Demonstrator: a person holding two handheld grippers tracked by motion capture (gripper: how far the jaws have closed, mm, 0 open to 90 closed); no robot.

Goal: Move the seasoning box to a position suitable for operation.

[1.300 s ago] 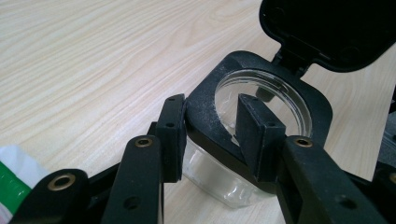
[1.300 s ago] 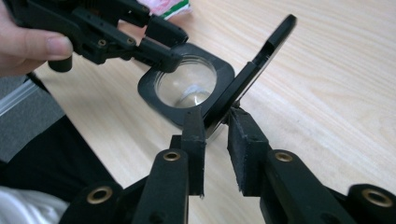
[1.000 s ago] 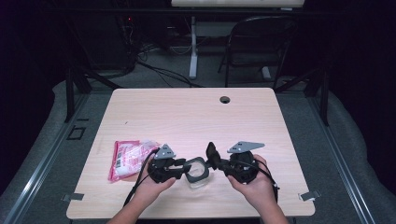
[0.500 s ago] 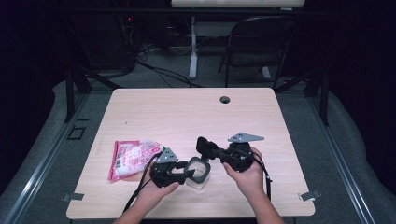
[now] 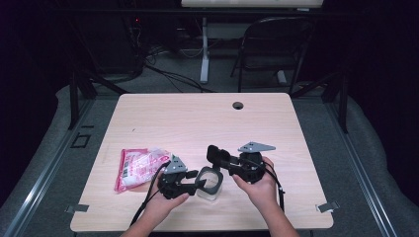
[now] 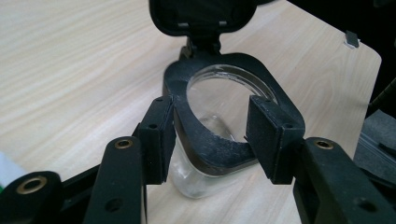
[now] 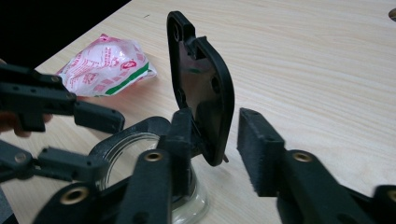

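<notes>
High view is showing me working near the front edge of the tabletop [image 5: 163,113], a little left of its middle, where a clear glass jar [image 5: 209,189] with a black hinged flip lid [image 7: 201,88] is standing. My left gripper [image 5: 191,184] is bracing the jar: in the left gripper view its pads [image 6: 158,135] are sitting on either side of the black collar [image 6: 219,149], and they look to be pressing it, holding the jar steady. The lid is standing up, swung open on its hinge at the far side of the mouth. My right gripper [image 5: 213,154] has just been opening its jaws; in the right gripper view they are standing wide, with the raised lid beside the left pad and nothing clamped. A pink snack packet [image 5: 137,167] is lying well apart toward the left edge. I am judging the lid-opening step as done, so next I am expecting to pull the right gripper clear of the lid without knocking it shut, then reach for the packet while the left keeps bracing the jar.
</notes>
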